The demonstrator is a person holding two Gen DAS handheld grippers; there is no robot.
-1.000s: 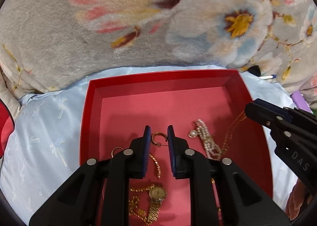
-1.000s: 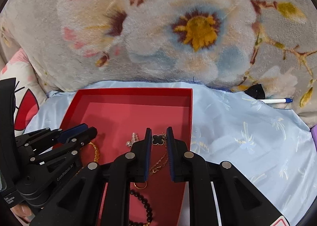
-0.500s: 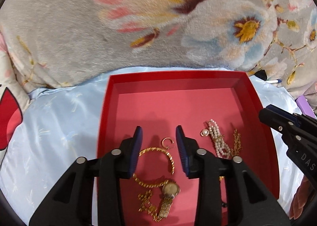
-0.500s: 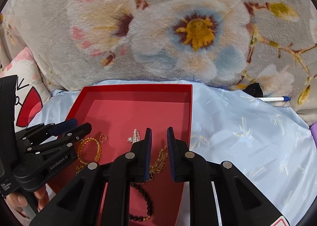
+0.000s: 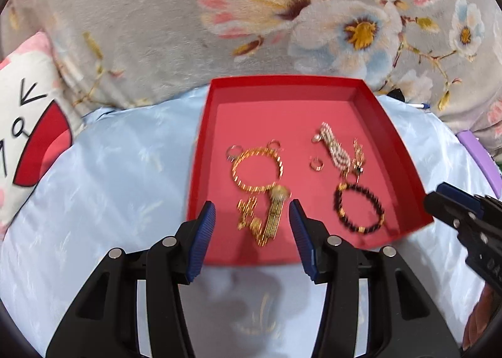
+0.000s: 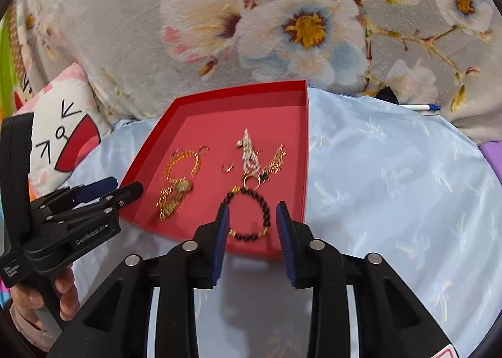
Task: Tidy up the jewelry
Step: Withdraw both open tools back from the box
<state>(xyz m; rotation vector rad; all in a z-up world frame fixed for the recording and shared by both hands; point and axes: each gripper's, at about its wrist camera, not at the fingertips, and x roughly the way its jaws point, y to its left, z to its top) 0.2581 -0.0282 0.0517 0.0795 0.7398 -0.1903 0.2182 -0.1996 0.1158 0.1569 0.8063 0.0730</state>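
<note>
All the jewelry in view lies inside the shallow red cardboard tray (image 5: 404,166) on the pale blue satin bedcover (image 5: 103,188) — gold bangle with watch (image 5: 257,169), pearl strand (image 5: 334,151), black bead bracelet (image 5: 359,209), small gold rings. Gathering looks done; pieces overlap, so sorting may remain. Left claw (image 5: 252,232) and right claw (image 6: 252,226) have just been opening, both released with nothing gripped, near the tray's front edge. Low tray walls; open bedcover at the sides, the grey floral fleece blanket (image 6: 131,28) banked behind.
</note>
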